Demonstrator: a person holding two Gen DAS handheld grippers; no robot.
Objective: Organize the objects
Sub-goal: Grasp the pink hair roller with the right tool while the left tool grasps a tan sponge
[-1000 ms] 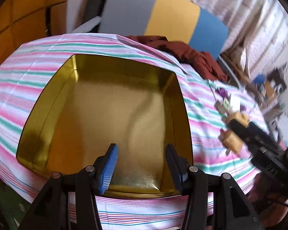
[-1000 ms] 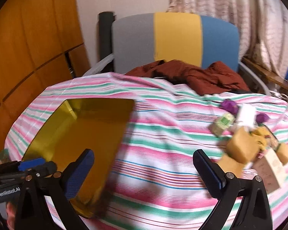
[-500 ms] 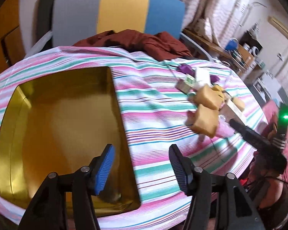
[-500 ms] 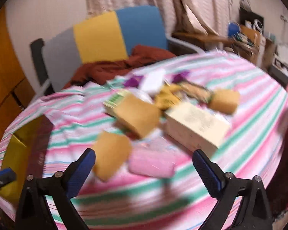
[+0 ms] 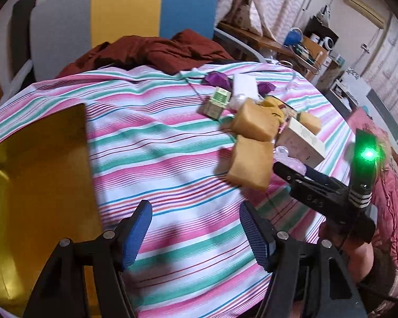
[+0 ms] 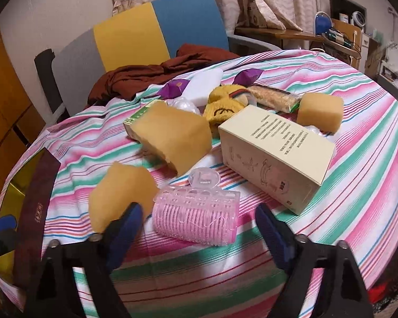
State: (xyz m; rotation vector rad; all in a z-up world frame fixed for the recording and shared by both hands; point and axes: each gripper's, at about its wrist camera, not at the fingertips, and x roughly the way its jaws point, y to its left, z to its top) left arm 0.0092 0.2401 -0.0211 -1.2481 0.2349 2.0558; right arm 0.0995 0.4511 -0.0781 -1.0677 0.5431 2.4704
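Note:
A gold tin box (image 5: 34, 185) lies open at the table's left; its dark red side (image 6: 35, 206) shows in the right wrist view. A pile lies on the right: a pink hair roller (image 6: 196, 212), three tan sponges (image 6: 122, 193) (image 6: 172, 135) (image 6: 319, 111), a cream carton (image 6: 276, 156), a yellow knit item (image 6: 225, 103), a green box (image 5: 216, 103), purple wrappers (image 6: 173, 88). My right gripper (image 6: 196, 230) is open, its jaws either side of the roller, just short of it. My left gripper (image 5: 195, 228) is open and empty over bare cloth.
The round table has a pink, green and white striped cloth (image 5: 159, 137). A chair (image 6: 151, 34) with grey, yellow and blue back stands behind it, with a dark red garment (image 6: 156, 71) on it. A cluttered desk (image 6: 339, 37) stands at the far right.
Both grippers swung right, away from the gold box. The right gripper came close to the pile and now frames the pink roller. Both stayed open.

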